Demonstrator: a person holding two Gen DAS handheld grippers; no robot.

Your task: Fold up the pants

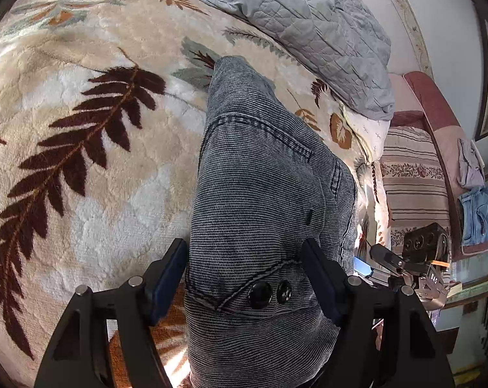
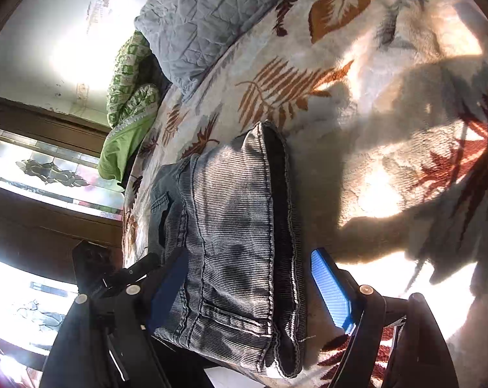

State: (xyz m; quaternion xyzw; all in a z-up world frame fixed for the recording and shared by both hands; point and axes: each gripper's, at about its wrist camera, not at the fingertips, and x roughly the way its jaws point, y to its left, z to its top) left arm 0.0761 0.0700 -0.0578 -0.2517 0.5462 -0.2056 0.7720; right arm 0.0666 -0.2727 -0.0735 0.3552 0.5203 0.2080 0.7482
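Both grippers, left [image 1: 244, 281] and right [image 2: 244, 291], straddle the pants [image 1: 263, 174] with jaws open, apparently releasing the fold on the bed [image 1: 82, 194].

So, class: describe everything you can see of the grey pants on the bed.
The pants are grey, faded, fine-ribbed denim-like cloth with stitched seams, a pocket and two dark buttons at the waistband. They lie folded into a narrow stack on the leaf-patterned blanket. Each hand-held gripper straddles one end with open jaws.
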